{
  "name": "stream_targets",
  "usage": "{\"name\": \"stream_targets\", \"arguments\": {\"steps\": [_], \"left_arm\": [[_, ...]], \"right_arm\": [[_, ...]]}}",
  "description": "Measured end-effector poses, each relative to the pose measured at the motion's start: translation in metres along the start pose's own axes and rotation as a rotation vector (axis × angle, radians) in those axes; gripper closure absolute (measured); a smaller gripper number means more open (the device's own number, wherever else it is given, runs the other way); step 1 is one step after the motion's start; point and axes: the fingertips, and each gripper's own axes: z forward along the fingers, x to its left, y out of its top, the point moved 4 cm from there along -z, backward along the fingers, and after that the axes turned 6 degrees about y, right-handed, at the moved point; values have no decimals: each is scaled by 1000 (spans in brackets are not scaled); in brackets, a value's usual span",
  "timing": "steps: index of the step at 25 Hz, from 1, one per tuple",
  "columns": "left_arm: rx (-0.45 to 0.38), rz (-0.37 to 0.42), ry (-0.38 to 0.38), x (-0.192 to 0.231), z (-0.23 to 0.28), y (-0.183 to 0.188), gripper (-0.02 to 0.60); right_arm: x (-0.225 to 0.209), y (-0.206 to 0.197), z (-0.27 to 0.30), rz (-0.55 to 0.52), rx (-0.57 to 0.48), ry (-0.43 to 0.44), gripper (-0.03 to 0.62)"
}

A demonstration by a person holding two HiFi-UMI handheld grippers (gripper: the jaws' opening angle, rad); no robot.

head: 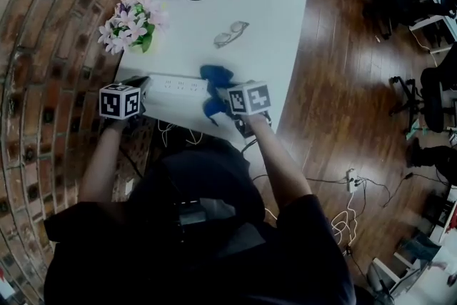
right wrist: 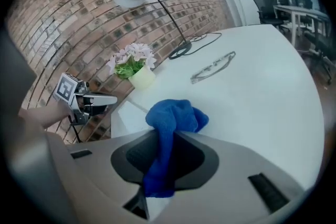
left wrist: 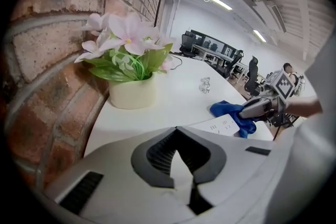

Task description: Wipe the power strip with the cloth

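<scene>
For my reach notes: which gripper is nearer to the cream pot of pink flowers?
Left. The left gripper is just before the cream flower pot; the right gripper, holding a blue cloth, is farther off, across the white table.

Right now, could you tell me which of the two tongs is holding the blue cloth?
The right tongs grip the blue cloth; the left tongs are shut without any cloth.

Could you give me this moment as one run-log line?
phase: wiping | right gripper: shut on cloth at power strip | left gripper: shut
</scene>
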Motion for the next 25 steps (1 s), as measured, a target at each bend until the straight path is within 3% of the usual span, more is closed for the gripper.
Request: {"name": "stream_targets", "arguments": {"steps": [5, 10, 19, 25], "left_arm": [[-20, -39, -22, 2, 2, 5, 572], [-35, 27, -27, -4, 2, 11, 572], [-46, 43, -95, -5, -2, 14, 572], [-62, 124, -119, -12, 1, 14, 572]], "right_arm": [[-7, -5, -9, -1, -2, -32, 509], [-6, -9, -5, -32, 7, -53, 508], [-7, -9, -3, -4, -18, -71, 508], [-5, -9, -2, -37, -41, -84, 503]]}}
